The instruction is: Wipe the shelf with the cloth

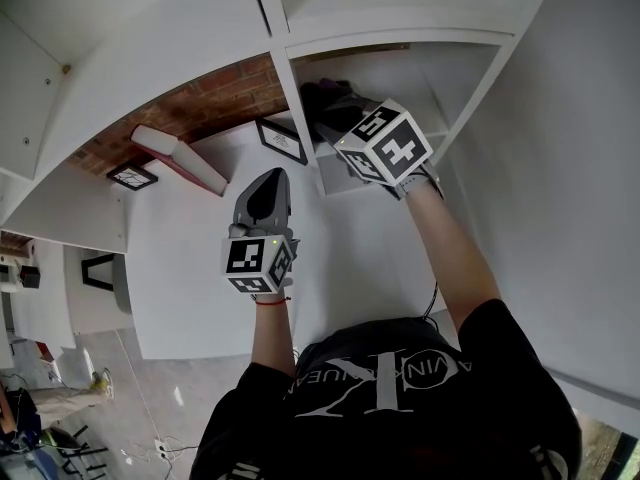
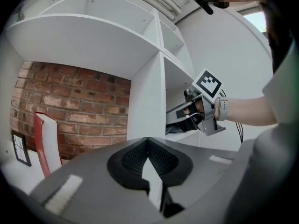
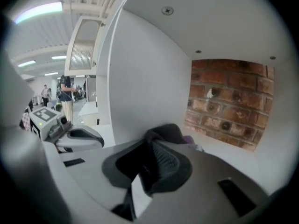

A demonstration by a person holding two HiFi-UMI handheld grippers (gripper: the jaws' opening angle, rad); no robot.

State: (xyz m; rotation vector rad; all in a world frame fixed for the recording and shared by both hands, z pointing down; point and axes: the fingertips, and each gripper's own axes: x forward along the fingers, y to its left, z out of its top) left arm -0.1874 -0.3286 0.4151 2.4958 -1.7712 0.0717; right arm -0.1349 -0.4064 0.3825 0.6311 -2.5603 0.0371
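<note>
A dark cloth (image 1: 325,96) lies bunched inside the right compartment of the white shelf unit (image 1: 455,88). My right gripper (image 1: 345,128) reaches into that compartment and is shut on the cloth. In the right gripper view the cloth (image 3: 166,130) bulges out from between the jaws of the right gripper (image 3: 150,143), over the white shelf floor (image 3: 243,155). My left gripper (image 1: 268,183) hovers outside, over the lower shelf board to the left of the divider (image 1: 300,118). In its own view the left gripper (image 2: 147,141) is shut with nothing in it.
A red-and-white book (image 1: 180,158) leans in the left compartment, with a framed picture (image 1: 283,140) beside it and another (image 1: 132,176) further left. A brick wall (image 3: 229,101) closes the back. The divider (image 3: 145,78) stands close on my right gripper's left.
</note>
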